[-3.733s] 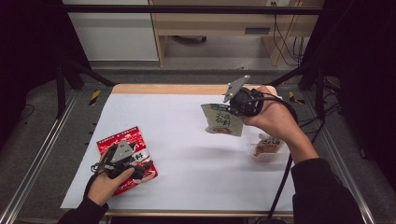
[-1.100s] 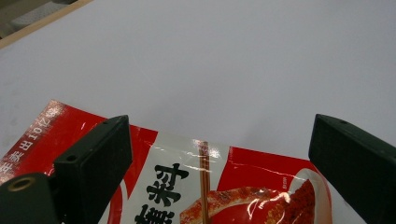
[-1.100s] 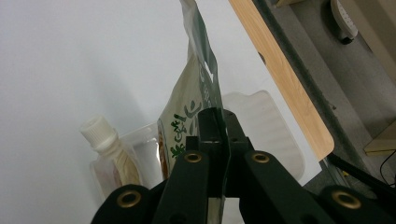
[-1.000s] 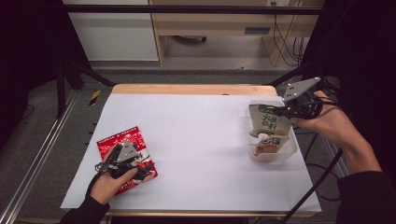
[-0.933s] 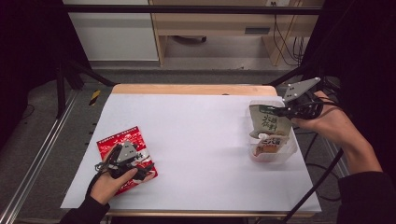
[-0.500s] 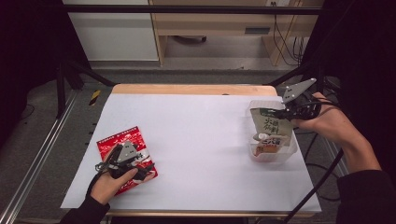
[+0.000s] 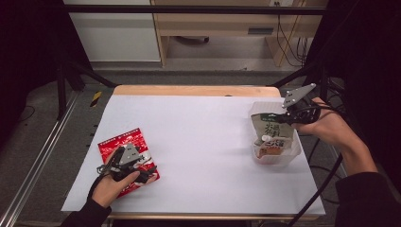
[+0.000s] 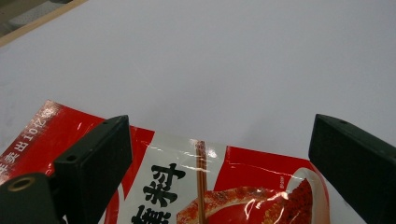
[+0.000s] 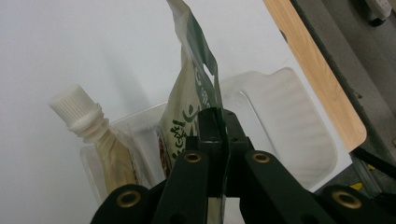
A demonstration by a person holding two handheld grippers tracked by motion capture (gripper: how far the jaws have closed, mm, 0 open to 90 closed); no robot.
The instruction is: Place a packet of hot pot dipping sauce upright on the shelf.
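Meanwhile the right gripper [image 9: 218, 121] pinches a green-printed pouch [image 7: 270, 130] upright over the clear tray [image 7: 294, 152], beside a spouted pouch [image 9: 100, 140]. Jaws of the left gripper [image 8: 219, 154] stand apart over a red packet [image 8: 196, 186].

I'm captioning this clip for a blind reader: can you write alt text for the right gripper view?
The right gripper, jaws shut, pinches the edge of a cream-and-green pouch hanging into a clear plastic tray. A second pouch with a white ribbed screw cap already sits in the tray, which rests on the white table.
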